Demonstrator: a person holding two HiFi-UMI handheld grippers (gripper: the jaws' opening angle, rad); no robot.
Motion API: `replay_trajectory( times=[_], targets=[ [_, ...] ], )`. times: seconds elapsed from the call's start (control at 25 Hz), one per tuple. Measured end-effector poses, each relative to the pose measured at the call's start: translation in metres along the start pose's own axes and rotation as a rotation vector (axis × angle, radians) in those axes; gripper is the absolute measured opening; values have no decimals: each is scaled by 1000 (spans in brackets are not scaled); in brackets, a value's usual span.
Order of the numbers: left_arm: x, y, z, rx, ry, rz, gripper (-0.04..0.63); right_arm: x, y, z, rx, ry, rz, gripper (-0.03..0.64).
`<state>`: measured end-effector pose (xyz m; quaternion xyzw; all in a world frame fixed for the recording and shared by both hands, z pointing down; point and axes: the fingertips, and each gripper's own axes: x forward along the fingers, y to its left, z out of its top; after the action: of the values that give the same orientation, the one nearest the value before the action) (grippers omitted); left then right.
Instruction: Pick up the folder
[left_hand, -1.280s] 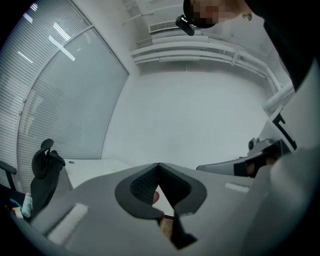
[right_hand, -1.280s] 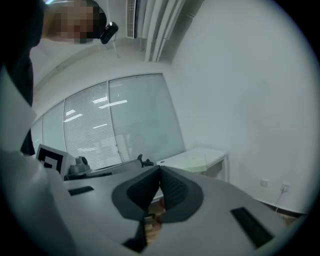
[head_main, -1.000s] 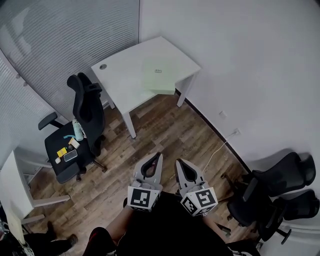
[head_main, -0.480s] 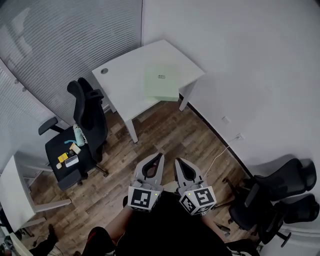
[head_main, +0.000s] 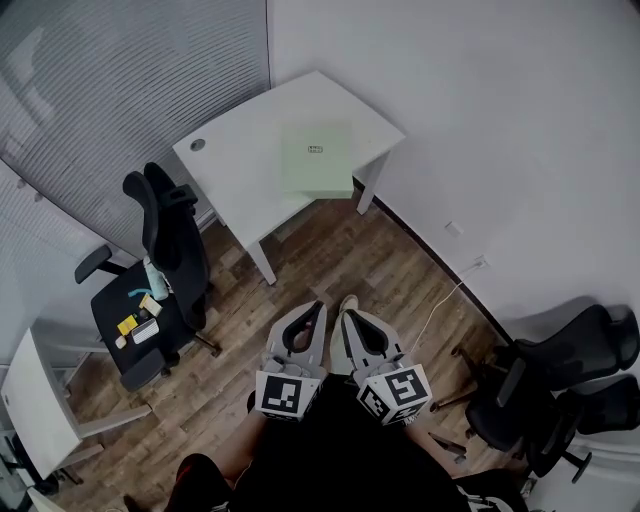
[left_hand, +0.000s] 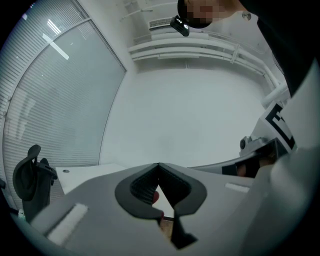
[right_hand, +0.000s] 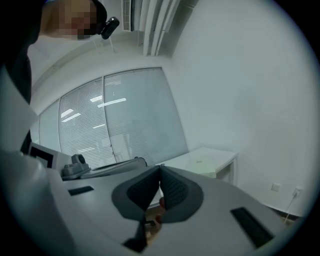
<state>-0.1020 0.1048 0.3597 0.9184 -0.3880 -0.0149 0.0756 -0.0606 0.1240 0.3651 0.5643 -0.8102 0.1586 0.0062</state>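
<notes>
1. Folder (head_main: 316, 155), seen from the head view, is a pale green sheet lying flat on the white desk (head_main: 235, 165). It sits toward the desk's right part, with its near edge close to the desk's front edge. The left gripper (head_main: 318, 308) and right gripper (head_main: 344, 315) are held side by side low in the frame, over the wood floor (head_main: 330, 250) and well apart from the desk. Both have their jaws brought together at the tips with nothing in them. The folder lies straight ahead of the pair. The left gripper's tips line up with it almost exactly and the right gripper's sit just beside that line, so neither hand is clearly nearer.

2. Left gripper view: the left gripper (left_hand: 158, 167) has its jaws closed tip to tip and empty, and only floor shows in the gap behind the pads. A strip of desk (left_hand: 85, 172) shows at the left. No folder shows here; it is probably hidden behind the jaws.

3. Right gripper view: the right gripper (right_hand: 160, 170) is likewise closed on nothing. The folder (right_hand: 202, 162) is a faint green patch on the desk (right_hand: 222, 156), well ahead and a little right of the jaw line. It looks close to square, so its long axis is hard to pick at this range. By my reading, the pickup calls for closing the whole gap to the desk and parting a pair of jaws first.
</notes>
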Motion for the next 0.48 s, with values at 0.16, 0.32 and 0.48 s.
replay_trajectory(
  times=[0.16,0.32,0.48],
  targets=[
    [13,11,-3,0,9,30,5,17,-9,3,0,-1,19,-2],
    [30,26,-3,-2,-5,56,5,35,-19,5,-10,12,41,-2],
    [55,34,-2,-15,8,72,5,50,-41,13,-8,21,43,-2]
  ],
)
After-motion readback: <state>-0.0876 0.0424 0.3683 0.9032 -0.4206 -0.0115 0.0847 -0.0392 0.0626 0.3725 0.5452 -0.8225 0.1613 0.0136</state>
